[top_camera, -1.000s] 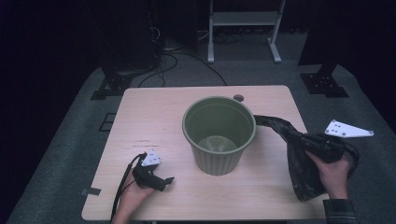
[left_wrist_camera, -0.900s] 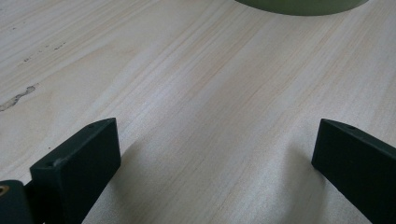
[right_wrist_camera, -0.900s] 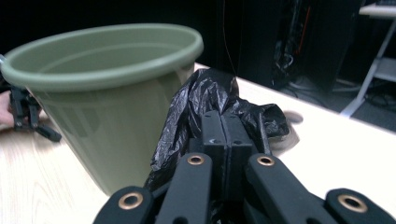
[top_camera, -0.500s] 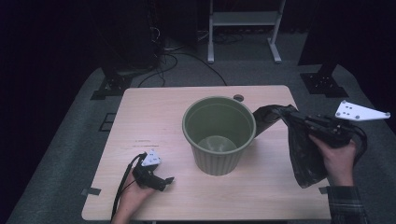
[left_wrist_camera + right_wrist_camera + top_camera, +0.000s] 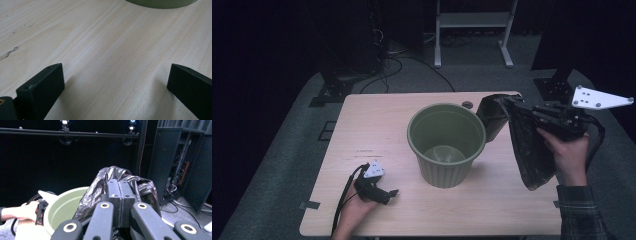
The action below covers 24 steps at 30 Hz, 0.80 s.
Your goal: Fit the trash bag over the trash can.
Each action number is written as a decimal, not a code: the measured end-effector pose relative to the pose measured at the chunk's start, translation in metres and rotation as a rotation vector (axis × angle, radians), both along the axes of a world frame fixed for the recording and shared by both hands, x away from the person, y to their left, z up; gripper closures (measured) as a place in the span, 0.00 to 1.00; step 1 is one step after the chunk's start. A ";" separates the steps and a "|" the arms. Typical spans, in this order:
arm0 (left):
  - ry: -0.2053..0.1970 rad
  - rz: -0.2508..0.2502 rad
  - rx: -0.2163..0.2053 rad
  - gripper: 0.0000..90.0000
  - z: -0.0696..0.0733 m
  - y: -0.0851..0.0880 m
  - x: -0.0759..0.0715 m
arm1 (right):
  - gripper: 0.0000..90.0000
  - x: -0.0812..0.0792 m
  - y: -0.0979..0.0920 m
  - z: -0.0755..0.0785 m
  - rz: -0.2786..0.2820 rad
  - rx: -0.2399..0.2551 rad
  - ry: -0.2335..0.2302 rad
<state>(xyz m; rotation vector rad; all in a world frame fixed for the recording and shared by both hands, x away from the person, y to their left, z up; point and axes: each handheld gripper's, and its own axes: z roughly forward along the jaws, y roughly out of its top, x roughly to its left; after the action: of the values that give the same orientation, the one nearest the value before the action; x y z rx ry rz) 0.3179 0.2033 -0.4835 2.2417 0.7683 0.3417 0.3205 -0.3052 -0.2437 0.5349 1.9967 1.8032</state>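
From the high view I take the green bin (image 5: 446, 145) as my landmark; it stands upright near the middle of the tabletop (image 5: 362, 125), its mouth open and its inside looking bare, though the floor of it is dim. To the right of the bin my right gripper (image 5: 517, 106) hangs above the tabletop edge with its jaws pressed together on a fold of the black plastic bag (image 5: 527, 150); the right gripper view shows the two pads flat against each other with crinkled film (image 5: 100, 187) bunched over and around them. The bag drapes down from the jaws to the right of the bin, one flap reaching toward the bin's rim, and I cannot tell whether it touches the rim. Its lower end hangs near the tabletop, partly hidden behind the hand (image 5: 568, 155). To the lower left of the bin my left gripper (image 5: 393, 192) lies low on the tabletop, jaws spread wide with only bare wood between them in the left gripper view, where the bin's base (image 5: 162, 3) is cut off at the top edge. A small dark round thing (image 5: 468, 105) sits just behind the bin; I cannot make out what it is
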 end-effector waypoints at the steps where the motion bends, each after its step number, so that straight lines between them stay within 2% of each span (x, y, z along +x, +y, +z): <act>1: 0.000 0.000 0.000 0.00 0.000 0.000 0.000 | 1.00 0.000 0.002 0.003 0.003 -0.003 -0.005; 16: -0.001 -0.002 0.001 0.00 0.000 0.000 0.000 | 1.00 -0.008 0.046 0.053 0.100 -0.014 -0.073; 24: -0.002 -0.004 0.001 0.00 0.000 0.000 0.000 | 1.00 -0.019 0.061 0.069 0.142 -0.013 -0.108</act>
<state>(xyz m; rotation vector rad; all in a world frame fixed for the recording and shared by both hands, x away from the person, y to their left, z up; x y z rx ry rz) 0.3184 0.2029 -0.4836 2.2434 0.7630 0.3425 0.3016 -0.2440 -0.1743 0.2912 2.0158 1.8581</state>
